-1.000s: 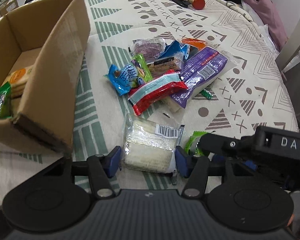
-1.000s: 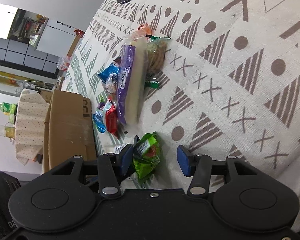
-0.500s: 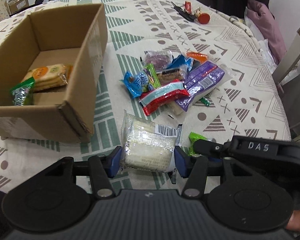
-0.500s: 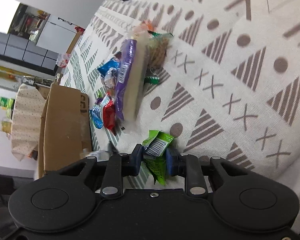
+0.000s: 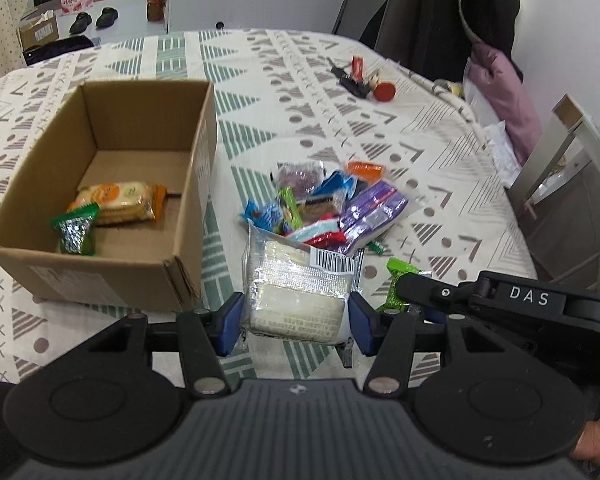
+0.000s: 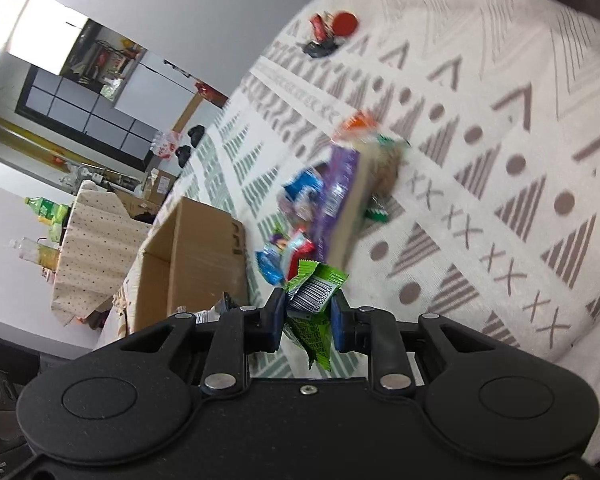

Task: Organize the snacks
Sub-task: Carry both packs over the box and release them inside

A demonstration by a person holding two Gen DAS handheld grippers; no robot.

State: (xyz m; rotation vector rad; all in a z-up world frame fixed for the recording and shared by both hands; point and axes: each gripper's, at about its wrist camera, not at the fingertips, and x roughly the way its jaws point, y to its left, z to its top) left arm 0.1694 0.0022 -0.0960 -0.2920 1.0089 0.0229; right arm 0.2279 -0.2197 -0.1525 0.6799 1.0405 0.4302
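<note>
While the patterned tabletop (image 5: 380,128) fills the left wrist view, an open cardboard box (image 5: 188,184) sits at ten o'clock with an orange biscuit pack (image 5: 116,200) and a small green packet (image 5: 76,232) inside, and a heap of snacks (image 5: 332,208) lies at one o'clock. Closer in, the left gripper (image 5: 296,322) has its jaws closed against a clear-wrapped white cracker pack (image 5: 296,292), and the right gripper (image 6: 308,316) at three o'clock pinches a green snack packet (image 6: 314,292)

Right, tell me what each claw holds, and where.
Left claw grips the white packet by its near end. Right claw pinches the green packet at its middle, by the barcode.
</note>
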